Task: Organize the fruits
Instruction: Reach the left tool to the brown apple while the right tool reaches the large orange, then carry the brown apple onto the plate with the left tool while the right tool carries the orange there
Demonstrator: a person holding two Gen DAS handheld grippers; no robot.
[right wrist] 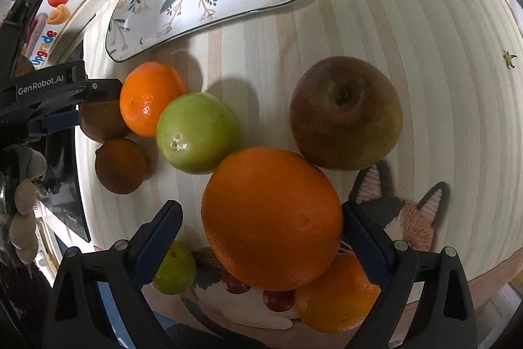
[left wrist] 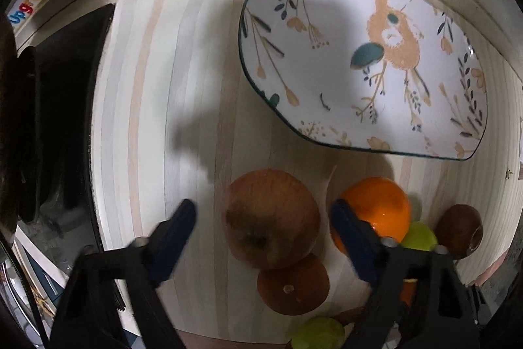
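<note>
In the left wrist view my left gripper (left wrist: pixel 263 211) is open, its blue fingers either side of a reddish-brown apple (left wrist: pixel 271 218) without touching it. A brown fruit (left wrist: pixel 292 285) lies just below it, a small orange (left wrist: pixel 379 211) to its right. The patterned oval plate (left wrist: pixel 359 61) lies empty beyond. In the right wrist view my right gripper (right wrist: pixel 261 221) is open around a large orange (right wrist: pixel 271 228); the right finger touches it, the left stands apart. A green fruit (right wrist: pixel 197 133) and a big red-green apple (right wrist: pixel 346 113) lie beyond. The left gripper (right wrist: pixel 98 94) shows at the left by a small orange (right wrist: pixel 150 97).
Fruits lie on a striped wooden board (right wrist: pixel 425 22). A brown kiwi-like fruit (left wrist: pixel 461 231) and green fruits (left wrist: pixel 420 236) sit at right. Another small green fruit (right wrist: pixel 173 270), red grapes (right wrist: pixel 278 300) and an orange (right wrist: pixel 336 296) lie near my right gripper on a fox-patterned cloth (right wrist: pixel 412 218). A dark appliance (left wrist: pixel 55 120) stands left.
</note>
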